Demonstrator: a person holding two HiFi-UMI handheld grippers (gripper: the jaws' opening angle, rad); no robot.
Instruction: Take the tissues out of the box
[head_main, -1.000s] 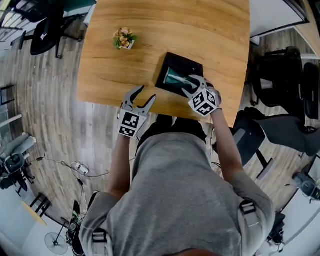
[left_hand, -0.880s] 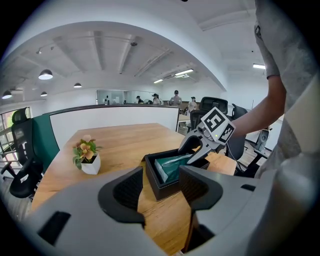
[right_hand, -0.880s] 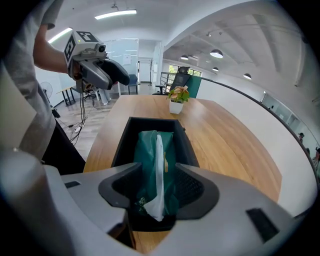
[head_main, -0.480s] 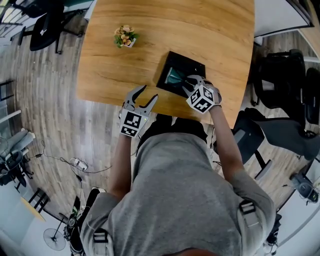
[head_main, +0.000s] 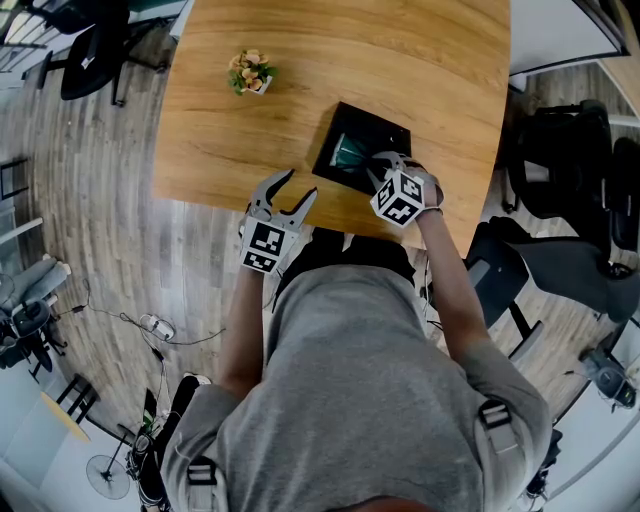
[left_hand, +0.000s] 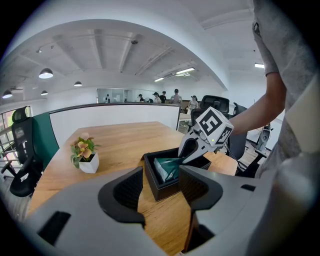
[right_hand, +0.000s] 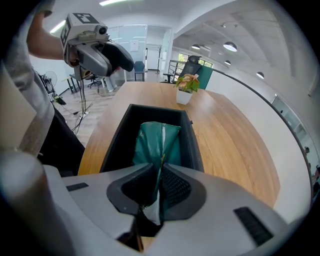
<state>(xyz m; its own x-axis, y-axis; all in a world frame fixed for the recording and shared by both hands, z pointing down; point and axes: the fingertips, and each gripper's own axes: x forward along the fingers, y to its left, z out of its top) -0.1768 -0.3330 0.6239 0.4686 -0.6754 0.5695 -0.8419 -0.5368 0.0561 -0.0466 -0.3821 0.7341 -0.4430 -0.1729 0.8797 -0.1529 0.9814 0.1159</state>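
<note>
inside black box (head_main: 333, 133) on wooden table (head_main: 300, 70): green tissue pack (right_hand: 155, 142), near end pinched | right gripper (right_hand: 159, 187): closing on that end, far narrower than a second ago | left gripper (head_main: 290, 188): spread wide, empty, unmoved at table edge

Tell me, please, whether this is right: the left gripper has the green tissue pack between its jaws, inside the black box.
Not quite: it is the right gripper whose closing jaws pinch the green tissue pack inside the black box, as the right gripper view shows. The left gripper is open and empty.
</note>
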